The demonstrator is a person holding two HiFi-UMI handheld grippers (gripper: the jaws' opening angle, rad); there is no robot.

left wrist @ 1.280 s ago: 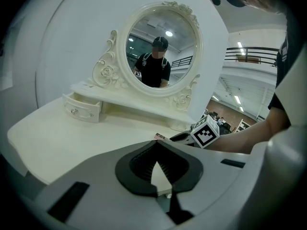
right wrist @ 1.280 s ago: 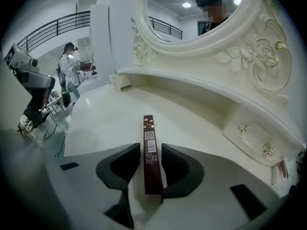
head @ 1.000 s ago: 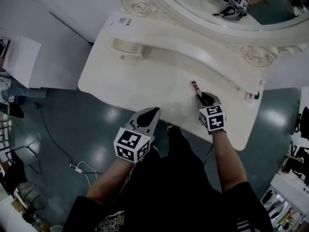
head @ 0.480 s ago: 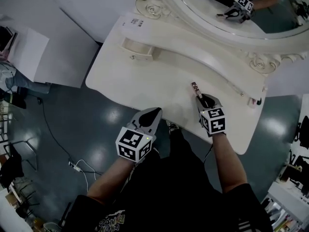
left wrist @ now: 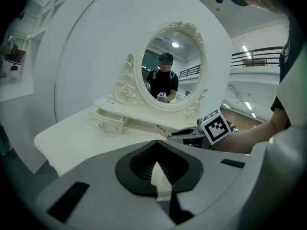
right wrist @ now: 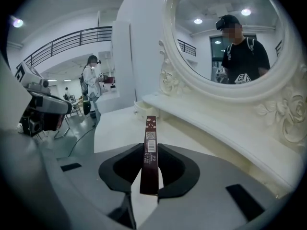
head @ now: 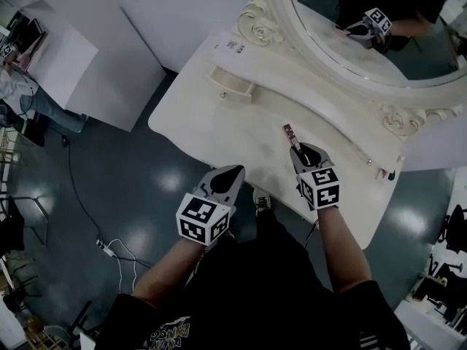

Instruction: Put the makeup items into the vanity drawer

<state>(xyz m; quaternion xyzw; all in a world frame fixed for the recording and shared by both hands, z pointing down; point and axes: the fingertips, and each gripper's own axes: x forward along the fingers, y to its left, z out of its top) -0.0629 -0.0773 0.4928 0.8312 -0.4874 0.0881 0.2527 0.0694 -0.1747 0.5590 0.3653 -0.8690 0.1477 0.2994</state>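
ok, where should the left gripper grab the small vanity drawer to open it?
By the small knob on the drawer front, approached from the front, a jaw on either side. The front is smooth and curved; the knob is the only part standing out. The left gripper has its jaws together, so open first.

An oval mirror (head: 328,13) in a carved cream frame leans over the scene. The dark floor (head: 109,181) is glossy — a thin cable (head: 82,203) trails across it near a white cabinet (head: 73,71). Farther off, a person (right wrist: 90,87) stands below a balcony railing (right wrist: 62,44).
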